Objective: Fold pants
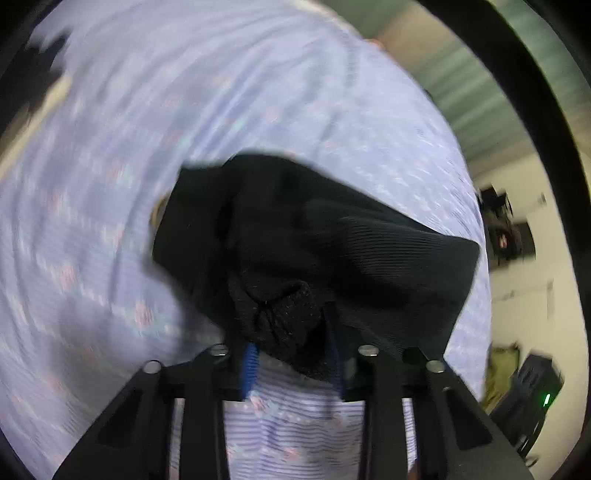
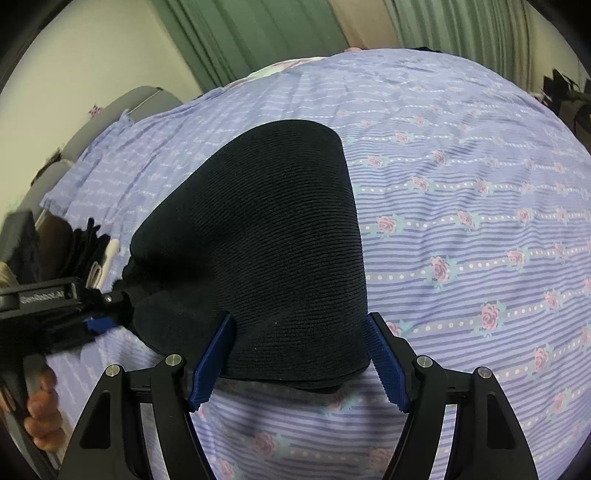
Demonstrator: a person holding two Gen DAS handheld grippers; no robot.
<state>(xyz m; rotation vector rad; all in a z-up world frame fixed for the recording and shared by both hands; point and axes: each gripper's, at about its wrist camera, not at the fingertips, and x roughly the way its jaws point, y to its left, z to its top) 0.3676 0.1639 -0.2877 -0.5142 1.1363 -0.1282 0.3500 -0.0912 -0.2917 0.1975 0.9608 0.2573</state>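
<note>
Black ribbed pants (image 2: 266, 229) lie folded on a lilac bedsheet with rose stripes (image 2: 461, 206). My right gripper (image 2: 301, 354) is open, its blue pads (image 2: 212, 358) on either side of the pants' near edge. My left gripper (image 1: 291, 354) is shut on a bunched corner of the pants (image 1: 280, 317) and holds it lifted off the sheet (image 1: 110, 166); the left wrist view is motion-blurred. The left gripper also shows in the right wrist view (image 2: 110, 314) at the pants' left corner.
Green curtains (image 2: 258, 33) and a pale wall stand behind the bed. A stack of dark and white clothes (image 2: 96, 254) sits at the bed's left edge. Dark equipment with a green light (image 1: 543, 398) is on the floor at right.
</note>
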